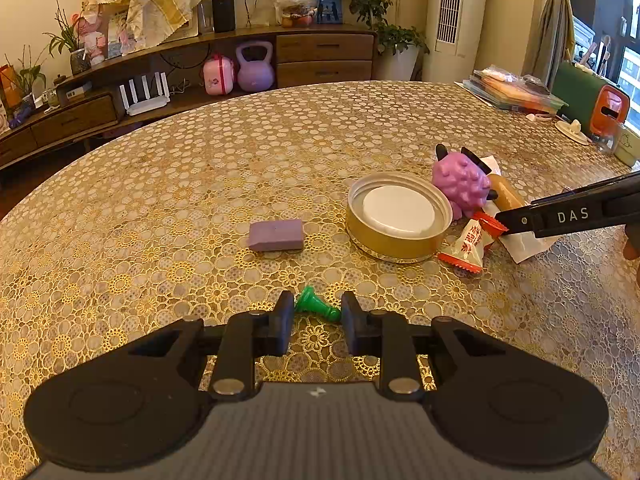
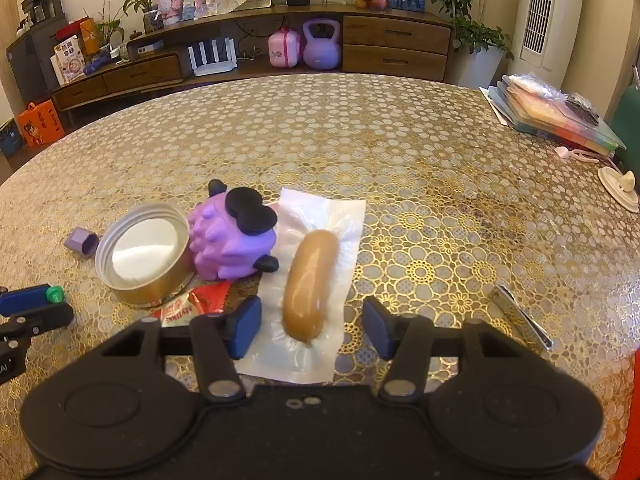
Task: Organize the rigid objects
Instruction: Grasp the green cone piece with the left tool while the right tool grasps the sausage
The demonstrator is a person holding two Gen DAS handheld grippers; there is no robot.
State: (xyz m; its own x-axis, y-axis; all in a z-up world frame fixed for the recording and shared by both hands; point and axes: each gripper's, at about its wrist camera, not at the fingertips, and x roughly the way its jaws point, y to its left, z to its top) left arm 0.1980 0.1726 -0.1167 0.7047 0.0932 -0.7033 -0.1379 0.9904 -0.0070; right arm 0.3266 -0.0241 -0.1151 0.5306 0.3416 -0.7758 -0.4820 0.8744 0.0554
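Nothing sits in the gold lid (image 1: 398,216) yet. Our left gripper (image 1: 318,312) pinches the green pawn (image 1: 316,306) on the tablecloth; our right gripper (image 2: 312,326) straddles the packaged sausage (image 2: 310,284), pads clear.

The worktop (image 1: 200,184) wears a gold floral lace pattern; the chess pawn (image 1: 316,307) is green; the eraser block (image 1: 276,234) lilac; the lid (image 1: 398,216) gold with a white inside; the knobbly toy (image 2: 232,240) purple with black ears; the sausage (image 2: 310,284) tan in clear wrap; the candy wrapper (image 1: 470,242) red and white.
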